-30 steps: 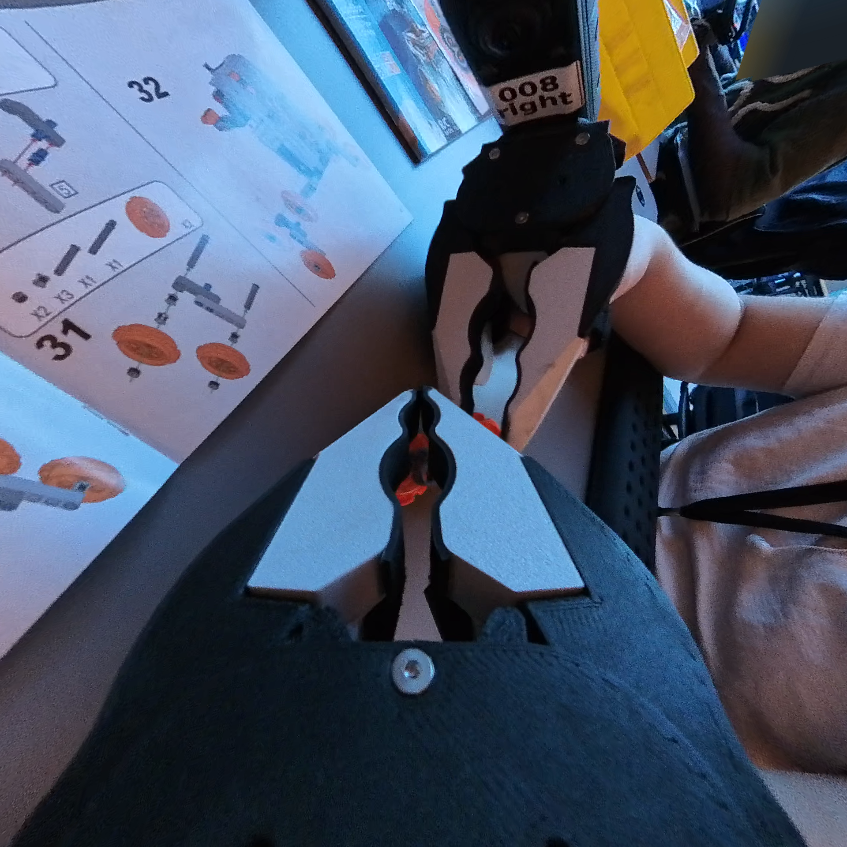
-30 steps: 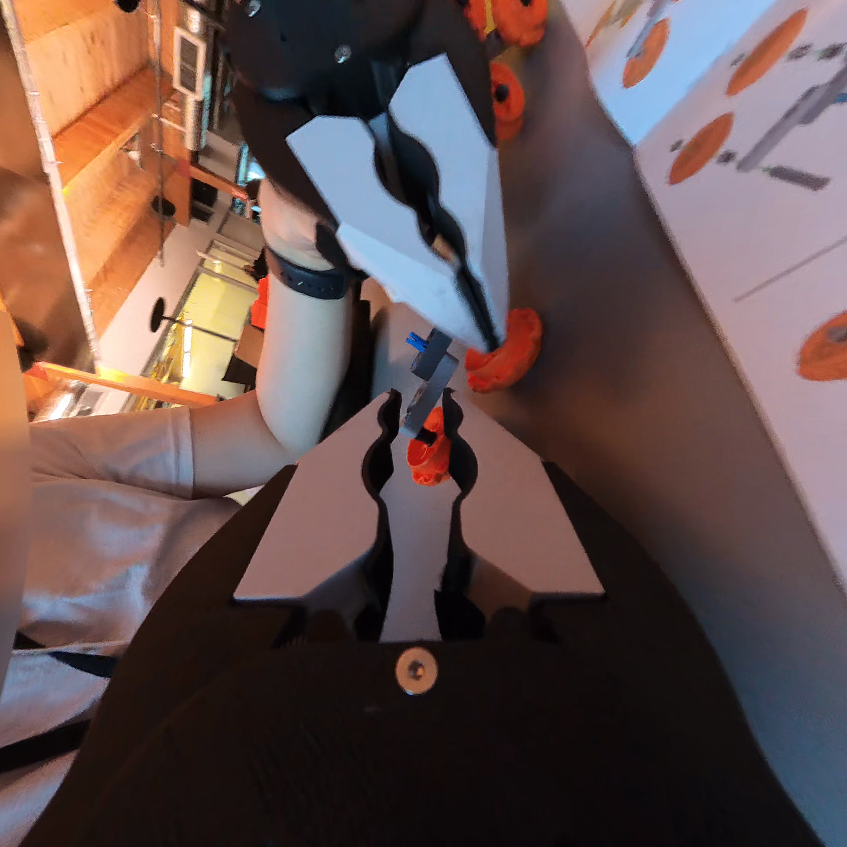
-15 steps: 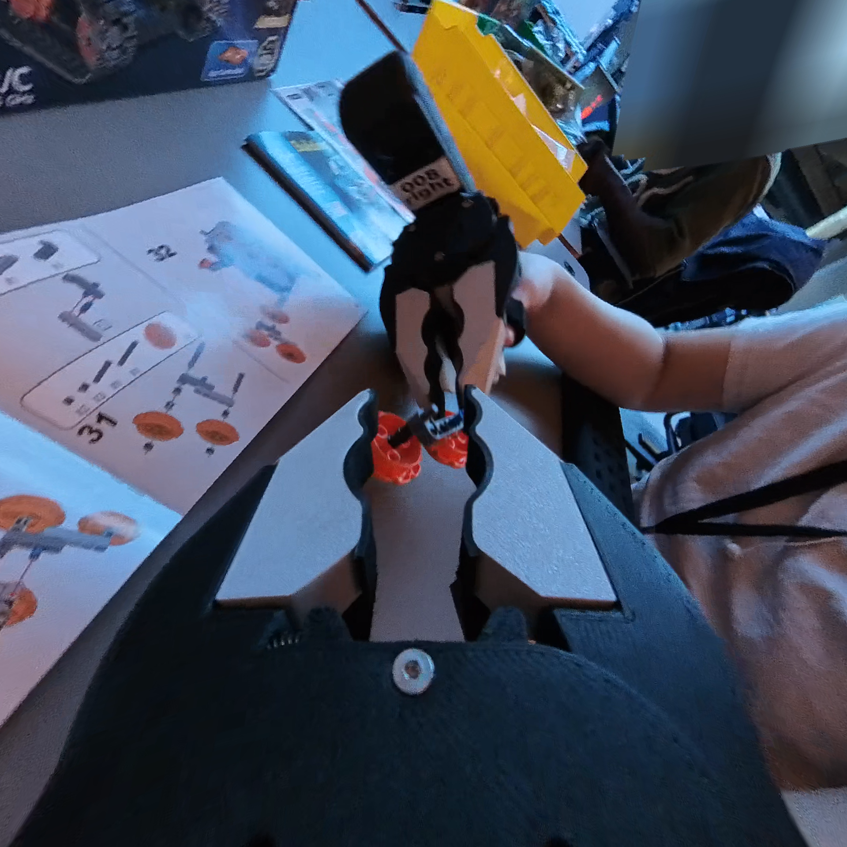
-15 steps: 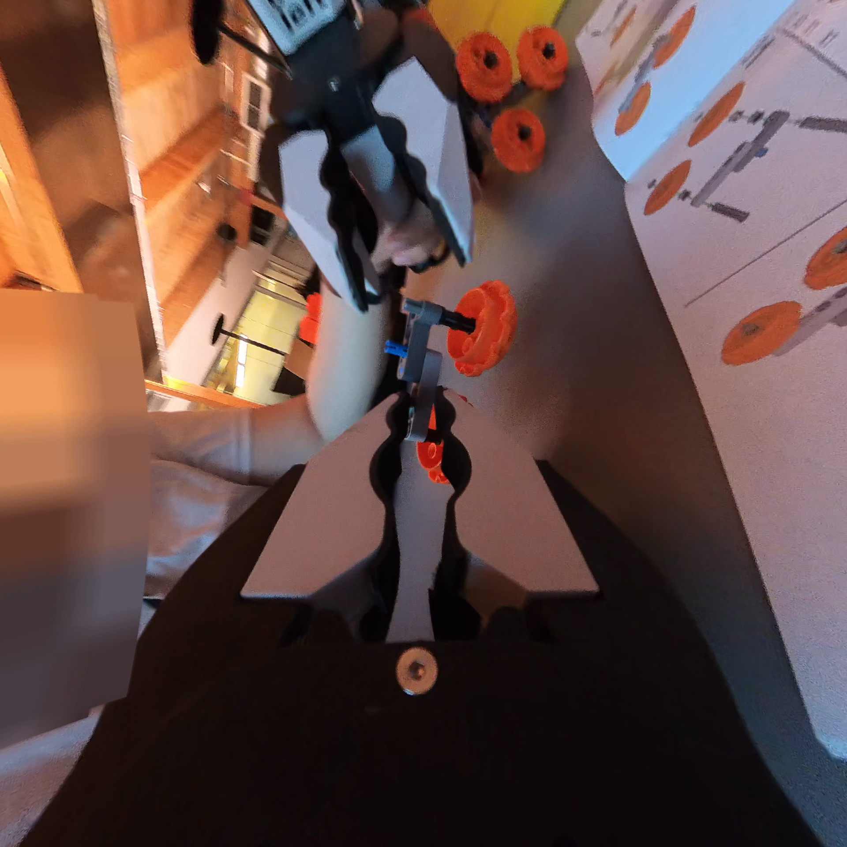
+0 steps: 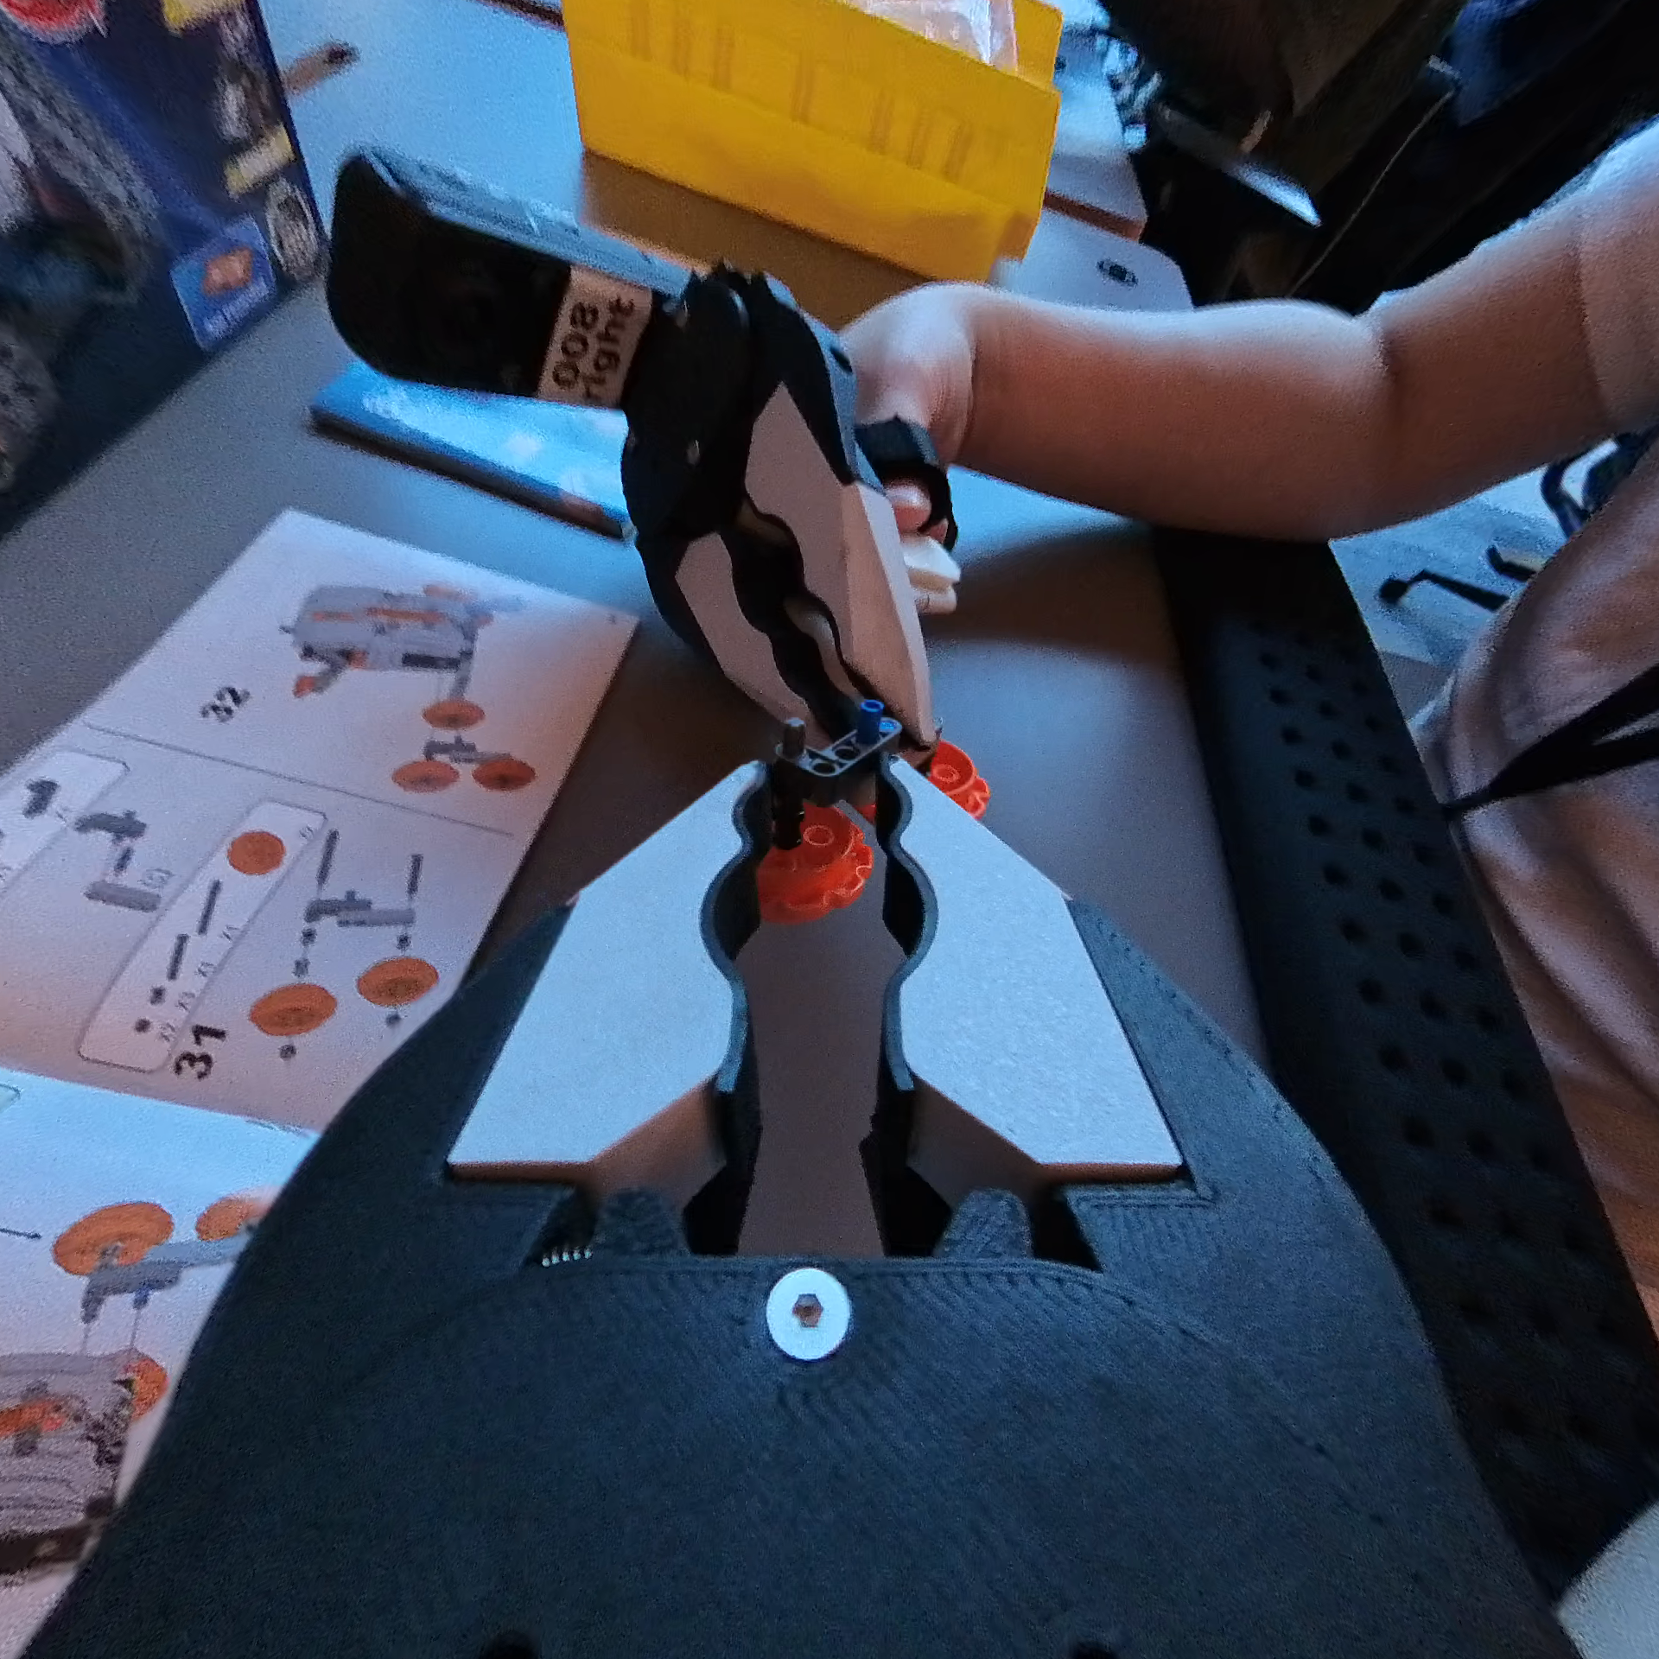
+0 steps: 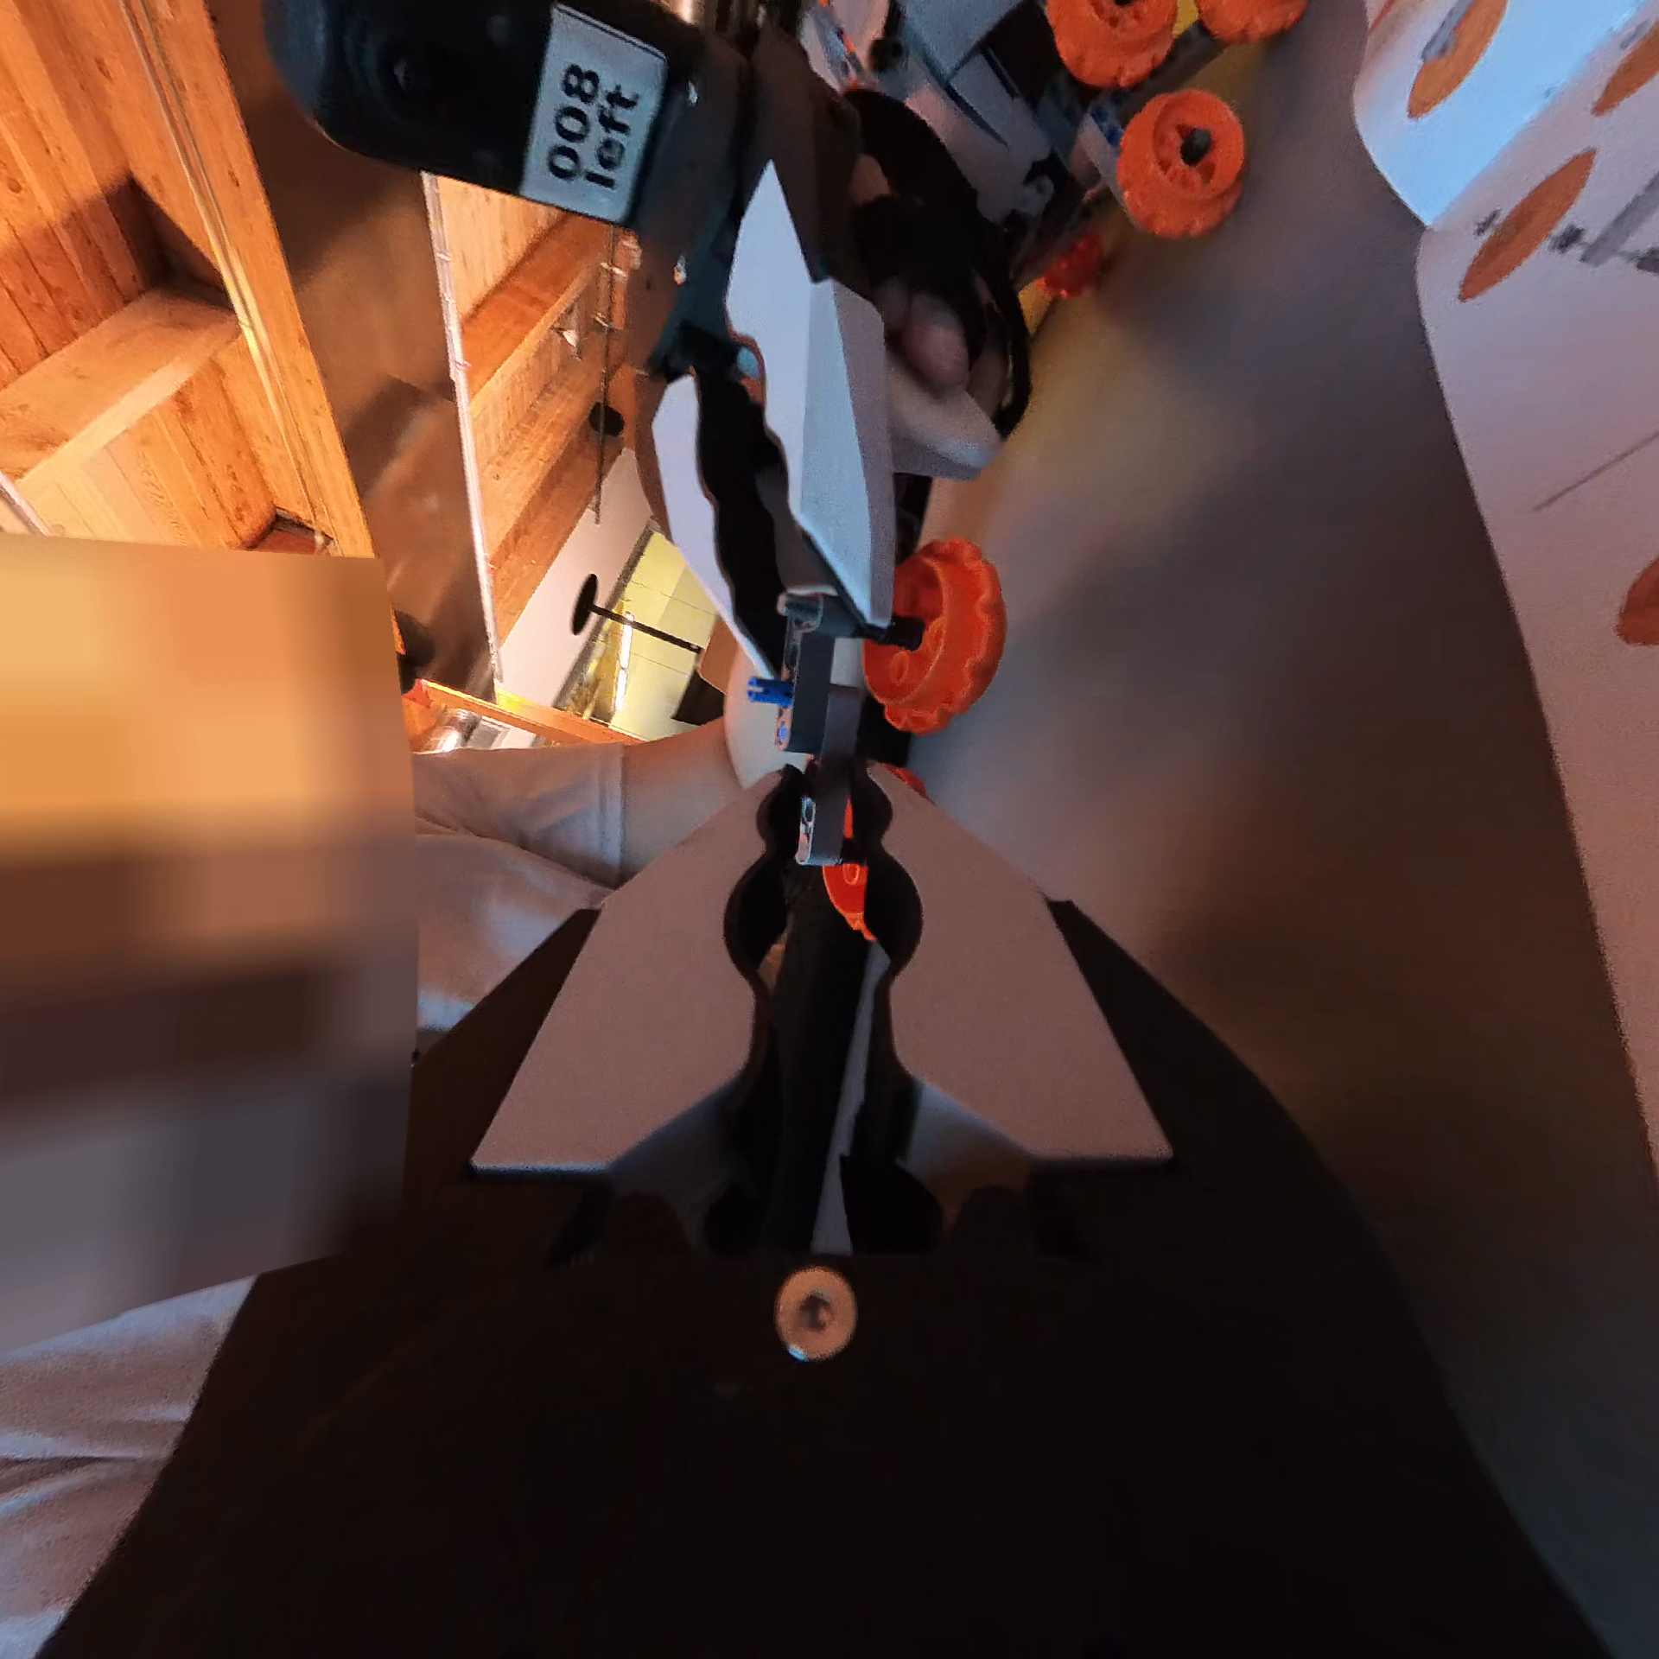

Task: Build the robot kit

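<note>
A small grey beam [image 5: 839,754] with a blue pin carries two orange wheels on black axles, one wheel [image 5: 812,866] under its left end, the other [image 5: 956,781] behind its right end. My left gripper [image 5: 826,776] has its fingers closed in on the beam's axle end, above the grey table. My right gripper [image 6: 826,790] is shut on the beam's other end [image 6: 821,808]. In the right wrist view the far wheel [image 6: 934,637] sits beside the left gripper's fingertips [image 6: 853,601]. The two grippers meet tip to tip.
Open instruction sheets [image 5: 269,808] lie on the table to the left. A yellow bin [image 5: 808,135], a printed box [image 5: 135,179] and a booklet [image 5: 467,440] stand behind. A part-built model with orange wheels [image 6: 1176,162] lies farther off. A person's forearm [image 5: 1257,422] reaches in from the right. Only a small space, under 4 cm, lies between the two pairs of fingers.
My left gripper let go of the orange wheel, opened and drew back, then closed in on the beam's end. My right gripper kept its hold and the assembly turned.
</note>
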